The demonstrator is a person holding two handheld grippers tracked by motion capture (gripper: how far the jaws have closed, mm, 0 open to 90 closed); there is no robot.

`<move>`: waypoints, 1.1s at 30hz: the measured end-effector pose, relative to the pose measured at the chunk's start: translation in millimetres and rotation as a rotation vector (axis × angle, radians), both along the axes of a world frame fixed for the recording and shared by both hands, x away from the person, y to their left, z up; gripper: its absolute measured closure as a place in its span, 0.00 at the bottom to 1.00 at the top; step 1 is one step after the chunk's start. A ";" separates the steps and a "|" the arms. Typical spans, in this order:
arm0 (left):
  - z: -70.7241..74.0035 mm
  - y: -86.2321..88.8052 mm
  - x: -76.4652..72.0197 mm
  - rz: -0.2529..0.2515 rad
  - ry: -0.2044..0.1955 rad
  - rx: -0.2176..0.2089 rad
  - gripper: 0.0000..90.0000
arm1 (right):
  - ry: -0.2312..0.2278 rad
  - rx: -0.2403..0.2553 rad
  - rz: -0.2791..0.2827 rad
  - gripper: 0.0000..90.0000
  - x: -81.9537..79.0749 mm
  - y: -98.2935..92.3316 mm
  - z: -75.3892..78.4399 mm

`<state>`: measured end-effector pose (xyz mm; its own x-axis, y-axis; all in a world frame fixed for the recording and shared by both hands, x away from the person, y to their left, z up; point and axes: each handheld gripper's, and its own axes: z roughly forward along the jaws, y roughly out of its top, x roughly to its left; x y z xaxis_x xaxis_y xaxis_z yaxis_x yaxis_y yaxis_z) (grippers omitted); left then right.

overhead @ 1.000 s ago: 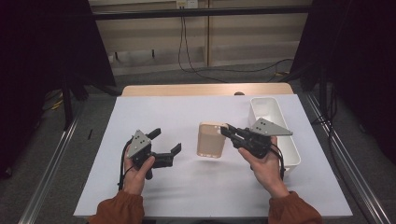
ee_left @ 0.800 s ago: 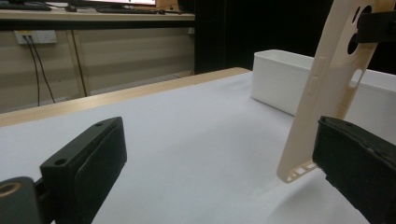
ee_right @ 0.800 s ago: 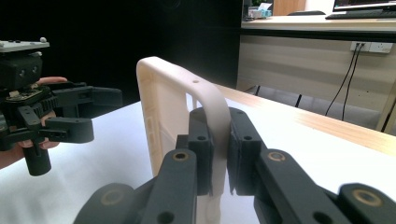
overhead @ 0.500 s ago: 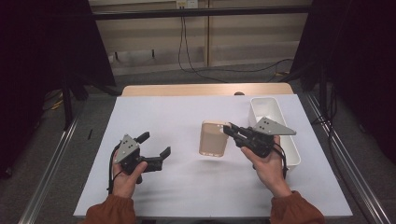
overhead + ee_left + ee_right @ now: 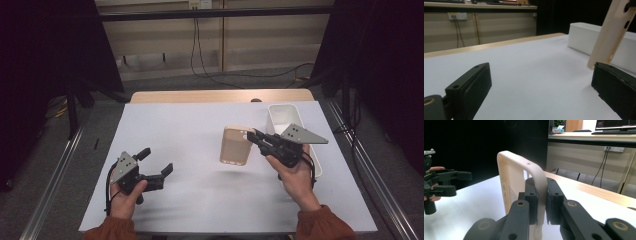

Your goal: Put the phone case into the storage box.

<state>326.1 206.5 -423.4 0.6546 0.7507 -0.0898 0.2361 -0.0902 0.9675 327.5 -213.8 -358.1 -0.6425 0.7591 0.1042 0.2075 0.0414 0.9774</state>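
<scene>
My right gripper (image 5: 256, 135) has its jaws clamped on one edge wall of the beige phone case (image 5: 236, 145), which hangs clear of the white table (image 5: 175, 130), just beside the white bin (image 5: 280, 111). My left gripper (image 5: 159, 163) stands low over the table, well apart from the case, with its jaws wide apart and nothing between them. I judge the case light, thin-walled and somewhat flexible, with a smooth surface that may slip; the rim wall is the correct hold, since the flat back offers the jaws no purchase. In the left gripper view the case is cut off at the frame edge. I cannot see the bin's contents.
</scene>
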 end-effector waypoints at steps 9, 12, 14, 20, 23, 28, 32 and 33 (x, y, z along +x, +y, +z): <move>-8.4 17.0 -7.0 0.037 0.021 -0.001 0.03 | -0.007 0.008 -0.018 0.91 -0.5 -10.6 4.8; -6.1 16.2 -5.8 0.044 -0.002 0.001 0.03 | -0.016 0.012 -0.027 0.91 0.6 -15.0 8.4; -6.8 15.8 -6.3 0.057 0.002 -0.009 0.03 | -0.023 0.021 -0.036 0.91 0.7 -19.2 13.5; -8.3 13.8 -7.5 0.058 0.006 -0.002 0.02 | -0.035 0.028 -0.053 0.91 2.0 -28.4 22.6; -8.8 11.7 -9.2 0.051 0.015 -0.010 0.02 | -0.034 0.031 -0.067 0.91 2.7 -32.9 26.4; -9.4 10.7 -9.4 0.050 0.017 -0.006 0.02 | -0.038 0.017 -0.082 0.91 5.0 -39.9 35.5; -9.6 11.1 -9.3 0.055 0.020 -0.006 0.02 | -0.044 0.014 -0.083 0.91 6.7 -42.7 42.8; -9.4 11.3 -9.0 0.057 0.021 -0.010 0.02 | -0.047 0.015 -0.085 0.91 7.2 -43.5 44.7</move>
<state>317.0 217.8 -432.8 0.6088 0.7855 -0.1107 0.2613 -0.0668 0.9629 334.6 -257.3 -313.3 -0.5802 0.8098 0.0868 0.1632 0.0111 0.9865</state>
